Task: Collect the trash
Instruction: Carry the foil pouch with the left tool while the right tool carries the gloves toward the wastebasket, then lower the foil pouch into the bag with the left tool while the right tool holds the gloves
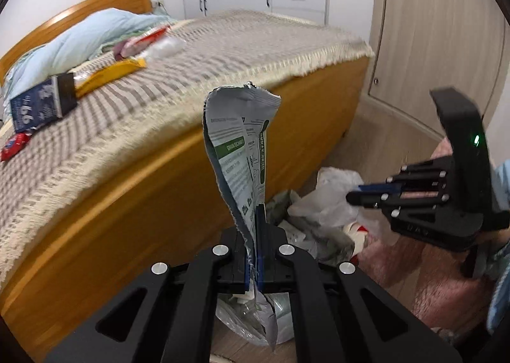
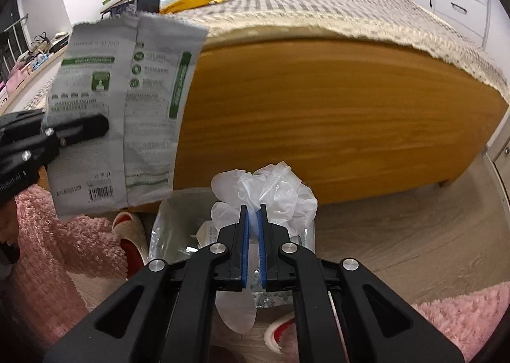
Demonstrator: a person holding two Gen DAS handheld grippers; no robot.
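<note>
**Two grippers holding trash beside the bed**

Left wrist view, lower centre: the left gripper [image 1: 255, 229] has its jaws pressed together on a torn grey-and-green wrapper [image 1: 245, 146], seen edge-on and standing up from the pads. Only this view shows the right gripper [image 1: 360, 195] from the side, at right, pointing left over crumpled plastic [image 1: 322, 200] on the floor. Right wrist view, lower centre: the right gripper [image 2: 253, 222] pinches a clear plastic glove [image 2: 271, 194] between blue pads [image 2: 244, 251], above a transparent bag [image 2: 165, 232]. Only here does the wrapper [image 2: 127, 108] show its printed face and barcode, at left, clamped by the left gripper [image 2: 105, 127]. Beyond, a wooden bed [image 2: 318, 114] carries more wrappers [image 1: 111, 73] at upper left.
</note>
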